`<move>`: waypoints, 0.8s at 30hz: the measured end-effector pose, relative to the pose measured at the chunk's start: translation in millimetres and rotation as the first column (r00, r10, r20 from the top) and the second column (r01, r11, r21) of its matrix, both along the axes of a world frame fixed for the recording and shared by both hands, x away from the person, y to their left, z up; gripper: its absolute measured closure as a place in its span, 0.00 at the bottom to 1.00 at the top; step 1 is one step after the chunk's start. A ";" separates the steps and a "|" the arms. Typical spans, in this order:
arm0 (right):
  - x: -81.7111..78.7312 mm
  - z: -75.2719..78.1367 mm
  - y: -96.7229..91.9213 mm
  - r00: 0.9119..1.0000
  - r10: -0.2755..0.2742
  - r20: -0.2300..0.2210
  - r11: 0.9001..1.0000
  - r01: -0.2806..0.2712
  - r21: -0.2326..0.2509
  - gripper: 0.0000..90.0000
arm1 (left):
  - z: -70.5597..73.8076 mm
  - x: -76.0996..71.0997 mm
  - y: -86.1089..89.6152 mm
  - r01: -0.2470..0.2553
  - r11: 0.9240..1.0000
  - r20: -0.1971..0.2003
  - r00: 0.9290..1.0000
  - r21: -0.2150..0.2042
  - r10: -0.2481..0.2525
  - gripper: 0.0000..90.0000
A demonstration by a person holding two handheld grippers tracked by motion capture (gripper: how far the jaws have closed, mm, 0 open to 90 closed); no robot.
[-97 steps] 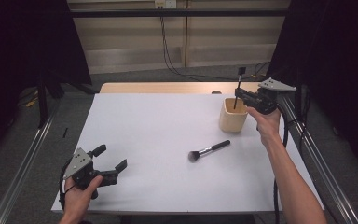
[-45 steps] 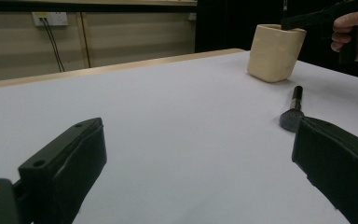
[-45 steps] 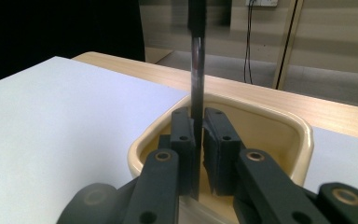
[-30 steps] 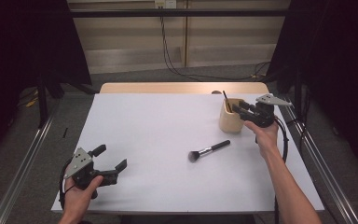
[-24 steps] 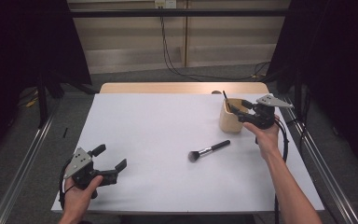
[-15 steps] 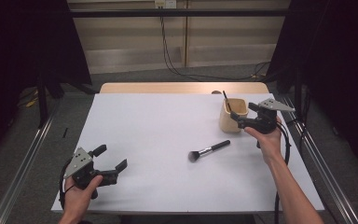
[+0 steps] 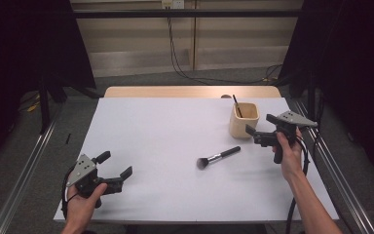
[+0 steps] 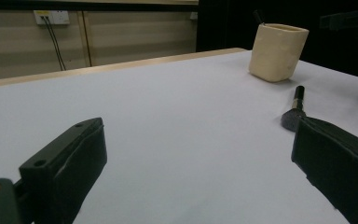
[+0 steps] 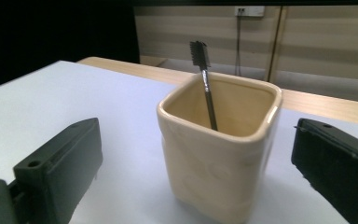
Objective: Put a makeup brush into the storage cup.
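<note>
right gripper (image 7: 256,136): jaws just opened, empty, beside cup (image 7: 243,120) to leave thin brush (image 9: 204,79) standing inside | left gripper (image 7: 111,167): jaws open, idle | big brush (image 7: 218,157): on table, waiting

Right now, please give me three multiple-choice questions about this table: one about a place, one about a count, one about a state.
1. Where does the makeup brush lie?
A. inside the cup
B. on the table, in front of the cup
C. between the left gripper's jaws

2. How many brushes stand in the cream cup?
A. none
B. one
C. three

3. How are the jaws of the right gripper?
A. open, nothing between them
B. shut on the cup
C. shut on a brush

Answers:
1 B, it lies flat on the white table.
2 B, a single thin brush leans inside.
3 A, the jaws stand wide apart, short of the cup.
</note>
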State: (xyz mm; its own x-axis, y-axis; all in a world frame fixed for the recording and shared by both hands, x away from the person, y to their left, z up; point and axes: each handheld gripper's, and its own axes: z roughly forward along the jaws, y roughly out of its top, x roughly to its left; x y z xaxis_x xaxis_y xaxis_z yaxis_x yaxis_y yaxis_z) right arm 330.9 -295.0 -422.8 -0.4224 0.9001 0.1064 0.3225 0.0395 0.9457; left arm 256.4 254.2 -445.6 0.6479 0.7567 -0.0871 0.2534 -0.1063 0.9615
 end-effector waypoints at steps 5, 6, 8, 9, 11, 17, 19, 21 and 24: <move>-9.4 0.7 0.2 1.000 -0.028 0.006 0.999 0.029 -0.046 0.03 | 0.2 -0.4 0.1 0.002 1.000 0.003 1.000 0.006 -0.002 0.04; -11.5 0.6 0.0 1.000 -0.026 0.002 0.999 0.027 -0.040 0.03 | 0.0 -0.3 0.1 0.002 1.000 0.002 1.000 0.006 -0.002 0.04; -16.7 -0.9 0.4 0.999 -0.031 0.015 0.999 0.031 -0.044 0.03 | 0.0 -0.2 0.5 0.001 1.000 0.001 1.000 0.008 -0.001 0.04; -19.8 -2.1 1.0 0.999 -0.027 0.017 0.999 0.028 -0.042 0.03 | 0.1 -0.2 0.6 0.000 1.000 0.002 1.000 0.009 0.000 0.04; -23.8 -3.0 2.0 1.000 -0.019 0.016 0.999 0.020 -0.037 0.02 | 0.3 -0.4 0.6 0.000 1.000 0.002 1.000 0.008 0.000 0.04; -34.9 -5.4 2.7 1.000 -0.005 0.024 0.999 0.006 -0.039 0.02 | 0.2 -1.1 0.4 -0.001 1.000 0.003 1.000 0.010 0.001 0.04; -39.1 -9.6 2.8 1.000 -0.003 0.013 0.999 0.003 -0.049 0.02 | 0.2 -1.2 0.7 0.002 1.000 0.003 1.000 0.005 -0.002 0.04; -43.2 -12.6 2.7 1.000 -0.003 0.007 0.999 0.003 -0.052 0.02 | -0.3 -1.1 1.0 -0.002 1.000 0.004 1.000 0.011 0.002 0.04; -51.0 -15.4 1.1 1.000 0.001 0.004 0.999 -0.001 -0.044 0.02 | -0.4 -1.6 1.1 -0.005 1.000 0.003 1.000 0.010 0.005 0.04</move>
